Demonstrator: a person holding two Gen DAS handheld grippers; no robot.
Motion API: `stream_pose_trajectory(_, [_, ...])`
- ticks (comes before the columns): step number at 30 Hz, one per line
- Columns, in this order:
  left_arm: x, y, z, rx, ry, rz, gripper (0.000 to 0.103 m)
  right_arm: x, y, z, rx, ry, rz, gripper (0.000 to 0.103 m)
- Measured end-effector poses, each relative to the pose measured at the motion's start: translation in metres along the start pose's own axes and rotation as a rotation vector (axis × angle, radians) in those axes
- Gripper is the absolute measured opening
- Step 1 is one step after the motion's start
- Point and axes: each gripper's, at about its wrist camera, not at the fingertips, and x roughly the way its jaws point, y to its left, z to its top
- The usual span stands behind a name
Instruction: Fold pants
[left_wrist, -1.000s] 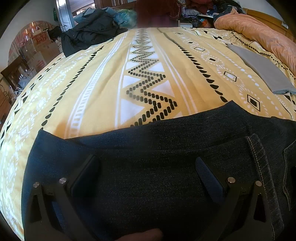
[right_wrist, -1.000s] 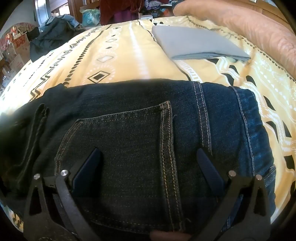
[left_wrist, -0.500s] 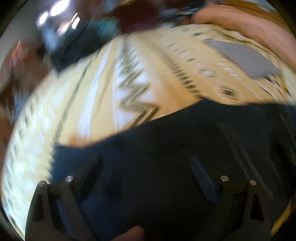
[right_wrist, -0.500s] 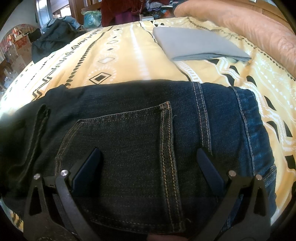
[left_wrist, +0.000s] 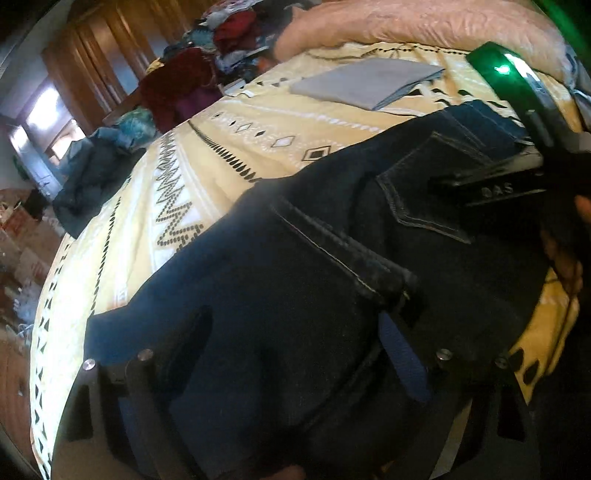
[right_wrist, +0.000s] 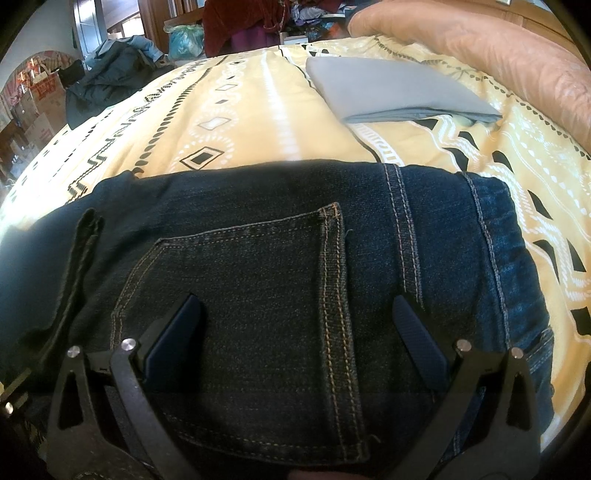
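Dark blue jeans (left_wrist: 295, 258) lie folded across a yellow patterned bedspread (left_wrist: 207, 155). My left gripper (left_wrist: 295, 325) hovers tilted over them, jaws wide but closing; denim lies under and between the fingers, and no pad visibly presses on it. A stitched hem ridge (left_wrist: 351, 266) crosses just ahead of it. My right gripper (right_wrist: 297, 306) stands open over the back pocket (right_wrist: 240, 295) near the waistband (right_wrist: 491, 229), gripping nothing. The left wrist view catches the right gripper's body (left_wrist: 517, 166) and a hand (left_wrist: 565, 258) at its right edge.
A folded grey cloth (right_wrist: 388, 92) lies farther up the bed, with a peach duvet (right_wrist: 498, 48) bunched behind it. A dark jacket (right_wrist: 110, 77) sits at the bed's far left corner. Piled clothes and cardboard boxes (right_wrist: 33, 107) stand beyond the bed.
The left gripper has swung to the right over the jeans and rolled, so its view tilts and now takes in the right gripper. Its jaws narrowed slightly. The right gripper has not moved.
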Motion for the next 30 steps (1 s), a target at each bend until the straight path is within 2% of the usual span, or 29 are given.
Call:
stream_pose_trajectory(3, [-0.004,-0.005,0.003,0.032,0.006,-0.038,0.083,-0.001,0.001,0.000,0.000,0.001,0.001,0.103])
stream_pose_trajectory(8, [-0.027,-0.010,0.002,0.078,-0.050,-0.078,0.084,-0.001,0.001,-0.002,0.001,-0.007,0.002,0.103])
stream_pose_trajectory(11, [-0.009,-0.010,0.004,0.087,-0.004,-0.081,0.084,-0.001,0.002,-0.001,0.002,-0.012,0.000,0.103])
stream_pose_trajectory(18, [0.000,-0.020,0.008,0.181,0.014,-0.149,0.084,-0.001,0.000,-0.001,0.003,-0.013,0.005,0.103])
stream_pose_trajectory(21, [0.011,-0.016,0.010,0.167,0.031,-0.126,0.085,-0.001,0.000,-0.001,0.004,-0.016,0.007,0.103])
stream_pose_trajectory(23, [0.016,-0.012,0.013,0.132,0.051,-0.163,0.082,-0.002,0.000,-0.001,0.004,-0.015,0.006,0.103])
stream_pose_trajectory(24, [0.017,-0.011,0.013,0.122,0.055,-0.175,0.074,-0.001,0.000,0.000,0.004,-0.014,0.006,0.103])
stream_pose_trajectory(25, [0.016,-0.010,0.013,0.113,0.051,-0.185,0.055,-0.001,-0.001,-0.001,0.004,-0.014,0.007,0.103])
stream_pose_trajectory(27, [0.014,-0.005,0.013,0.076,0.063,-0.275,0.027,-0.001,-0.001,0.000,0.005,-0.009,0.009,0.103])
stream_pose_trajectory(28, [0.011,0.000,0.014,0.038,0.055,-0.284,0.016,-0.002,-0.001,0.000,0.004,-0.006,0.009,0.103])
stream_pose_trajectory(30, [0.005,0.010,0.017,0.001,0.030,-0.263,0.013,0.000,0.000,0.001,0.001,0.001,0.004,0.103])
